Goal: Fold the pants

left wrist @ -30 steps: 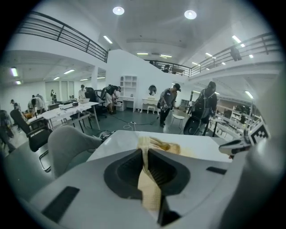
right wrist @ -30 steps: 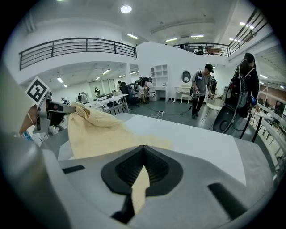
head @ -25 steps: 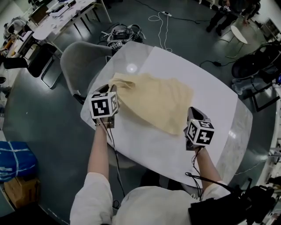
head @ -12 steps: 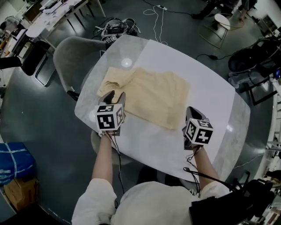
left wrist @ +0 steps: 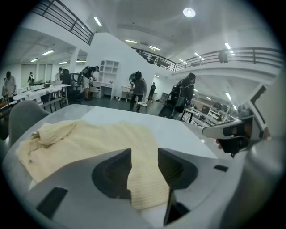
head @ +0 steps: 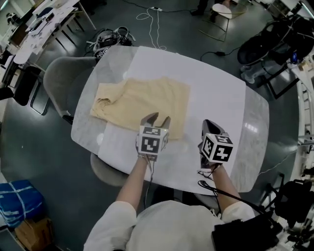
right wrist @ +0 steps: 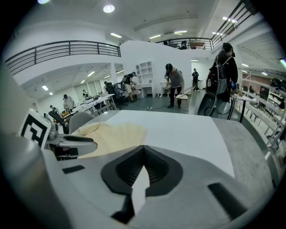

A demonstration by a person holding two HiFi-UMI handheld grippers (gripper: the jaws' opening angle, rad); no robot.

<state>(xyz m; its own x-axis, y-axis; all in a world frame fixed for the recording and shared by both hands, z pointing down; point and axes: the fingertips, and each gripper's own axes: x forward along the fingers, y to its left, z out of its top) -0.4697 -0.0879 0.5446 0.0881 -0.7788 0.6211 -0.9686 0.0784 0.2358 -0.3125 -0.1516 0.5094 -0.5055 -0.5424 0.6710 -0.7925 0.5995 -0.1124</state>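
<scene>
The cream pants (head: 142,100) lie folded on the white table top (head: 216,93), bunched at their left end. My left gripper (head: 156,119) hovers at the near right corner of the cloth. Its jaws have just been opening and stand wide apart. In the left gripper view the pants' corner (left wrist: 145,179) shows between the jaws, and the pads do not press on it. My right gripper (head: 210,123) is to the right, over bare table and clear of the pants (right wrist: 111,134). Its jaws meet at the tips (right wrist: 143,166) with nothing between them.
The table has a grey marbled rim (head: 255,127). A grey chair (head: 61,86) stands at its left side. Cables (head: 152,14) and more chairs are on the floor beyond. People stand far off in both gripper views.
My left gripper has let go of the pants' left end, opened, and swung right to their near right corner. The right gripper has drifted a little to the left.
</scene>
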